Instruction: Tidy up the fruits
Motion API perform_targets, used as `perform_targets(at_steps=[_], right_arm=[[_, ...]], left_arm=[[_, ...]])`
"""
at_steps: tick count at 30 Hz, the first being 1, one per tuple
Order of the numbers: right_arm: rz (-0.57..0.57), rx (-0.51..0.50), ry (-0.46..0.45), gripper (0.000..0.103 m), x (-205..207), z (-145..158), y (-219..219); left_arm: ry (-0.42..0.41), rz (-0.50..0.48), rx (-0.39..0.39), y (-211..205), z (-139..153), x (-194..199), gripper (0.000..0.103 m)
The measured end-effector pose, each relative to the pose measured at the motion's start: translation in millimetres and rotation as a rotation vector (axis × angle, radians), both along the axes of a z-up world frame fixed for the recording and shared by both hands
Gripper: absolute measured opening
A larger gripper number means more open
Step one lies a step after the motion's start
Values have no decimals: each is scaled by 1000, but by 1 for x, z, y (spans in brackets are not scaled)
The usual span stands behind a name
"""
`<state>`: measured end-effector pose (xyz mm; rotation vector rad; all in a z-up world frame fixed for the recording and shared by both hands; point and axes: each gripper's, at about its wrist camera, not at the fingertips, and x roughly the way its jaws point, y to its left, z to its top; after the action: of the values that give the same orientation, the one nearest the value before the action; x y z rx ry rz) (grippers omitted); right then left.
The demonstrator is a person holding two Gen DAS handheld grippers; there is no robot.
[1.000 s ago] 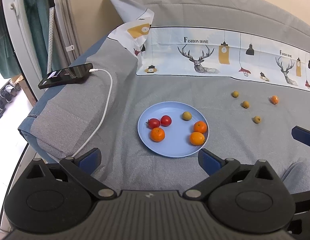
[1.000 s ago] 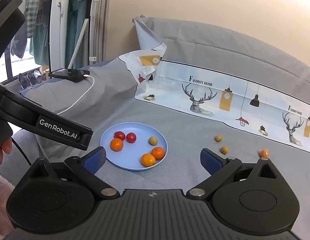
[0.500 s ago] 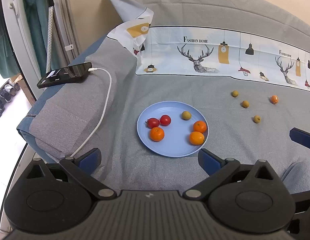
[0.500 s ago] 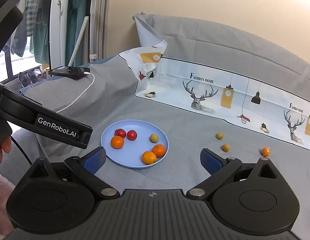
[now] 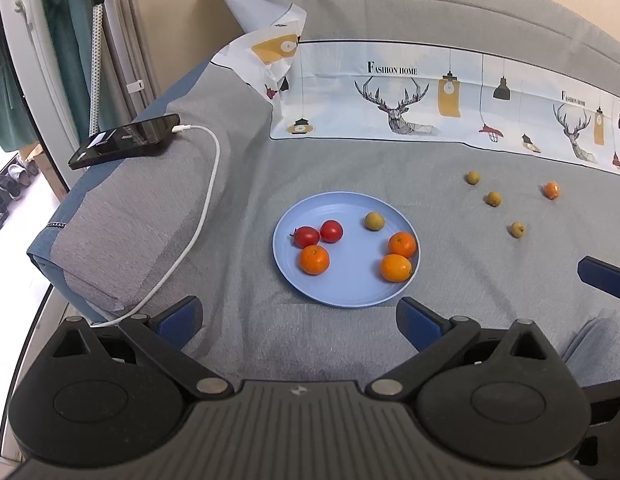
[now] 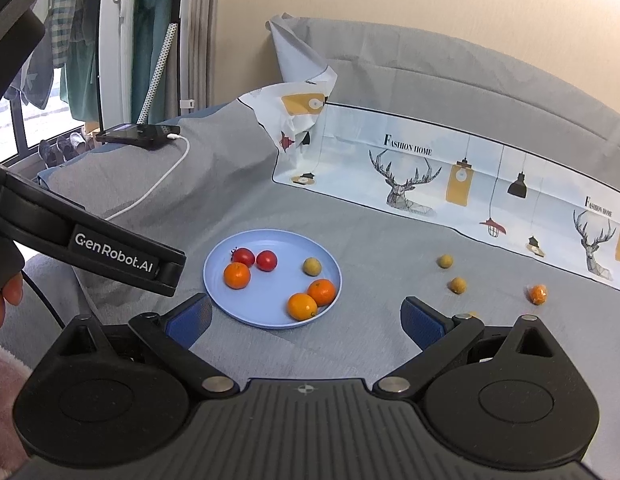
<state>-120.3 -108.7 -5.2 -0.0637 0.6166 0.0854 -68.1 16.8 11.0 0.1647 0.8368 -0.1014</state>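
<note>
Both jaws spread wide, nothing between them: left gripper (image 5: pixel 298 316) and right gripper (image 6: pixel 306 316) each hang above the grey cloth (image 5: pixel 349 168), short of the plate.

Left to right in the left wrist view: phone (image 5: pixel 124 141) on a raised grey cushion at upper left, white charging cable (image 5: pixel 202 216) trailing down from it toward the lower left. Blue plate (image 5: pixel 349 292) sits centre frame. Printed deer-and-lamp sheet (image 5: pixel 449 100) stands along the back. One blue fingertip of the right gripper pokes in at the right edge. Nothing lies between either gripper and the plate.

Pose: in the right wrist view the left gripper's black body, marked GenRobot.AI, crosses the left side of the frame, with a bit of the left hand (image 6: pixel 4 300) at the edge.

Counts on the plate: two red tomatoes (image 5: pixel 308 236), three oranges (image 5: pixel 395 267), one small green-yellow fruit (image 5: pixel 374 221). Loose on the cloth at right: three small green-yellow fruits (image 5: pixel 493 198), well apart from the plate, and one small orange (image 5: pixel 551 190) farthest right.
</note>
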Motion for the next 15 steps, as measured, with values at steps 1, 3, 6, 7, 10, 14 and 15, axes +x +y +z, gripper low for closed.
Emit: perform_targets(at_steps=[1, 3, 6, 7, 10, 14, 15], right_arm=[[-2, 3, 4, 100, 1, -1, -1], [-5, 9, 13, 100, 3, -3, -1], [-7, 18, 26, 100, 6, -6, -2], [-7, 21, 30, 100, 7, -8, -3], [-7, 29, 42, 100, 10, -11, -4], [-11, 43, 57, 100, 15, -16, -7], [-13, 47, 62, 100, 18, -17, -9]], left_arm=[[3, -1, 2, 0, -1, 1, 103], [10, -2, 7, -2, -3, 3, 103], [20, -3, 15, -4, -5, 6, 103], [24, -3, 17, -3, -7, 7, 103], [34, -6, 28, -6, -10, 12, 103], [48, -11, 47, -9, -15, 18, 103], [52, -12, 53, -10, -16, 19, 103]])
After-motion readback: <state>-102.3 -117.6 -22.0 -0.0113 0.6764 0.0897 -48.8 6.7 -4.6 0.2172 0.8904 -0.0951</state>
